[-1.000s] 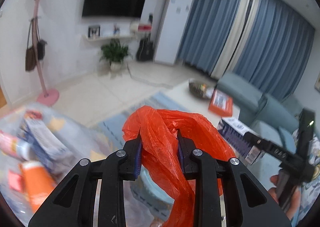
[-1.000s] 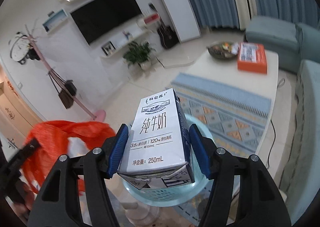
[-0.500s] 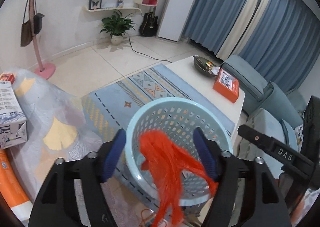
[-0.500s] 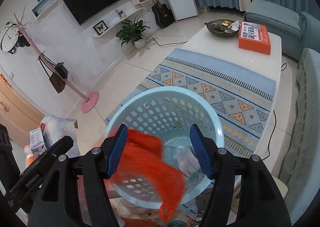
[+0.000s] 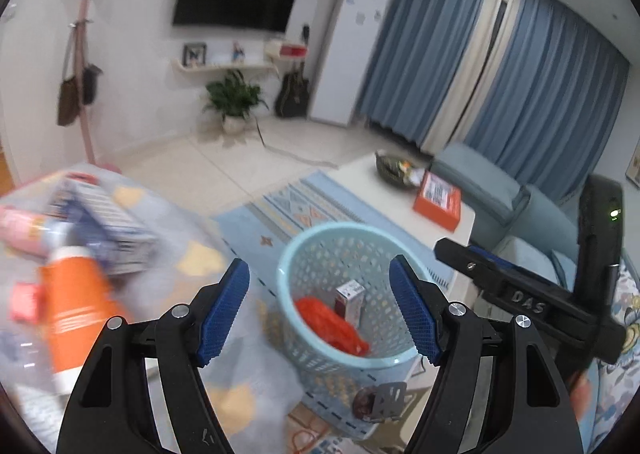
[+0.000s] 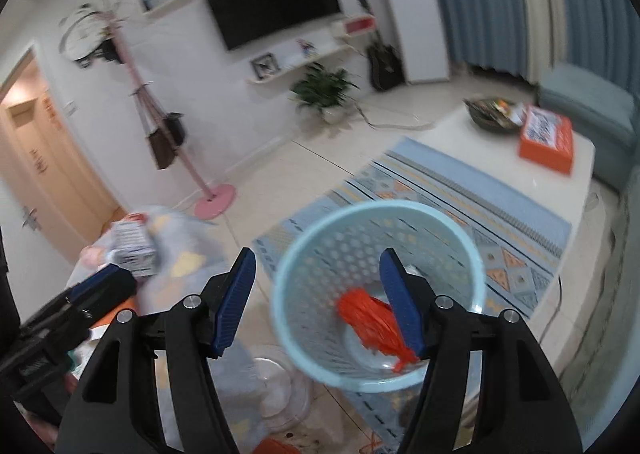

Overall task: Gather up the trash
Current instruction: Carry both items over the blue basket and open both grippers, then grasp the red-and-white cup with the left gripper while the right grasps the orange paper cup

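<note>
Both the orange plastic bag (image 5: 330, 320) and the milk carton (image 5: 349, 300) have dropped into the pale blue basket (image 5: 320, 232); a second ago each was clamped; now the left gripper (image 5: 320, 310) and right gripper (image 6: 318, 300) gape empty; carelessly reaching for leftover trash (image 5: 76, 254) could tip the light basket.
</note>
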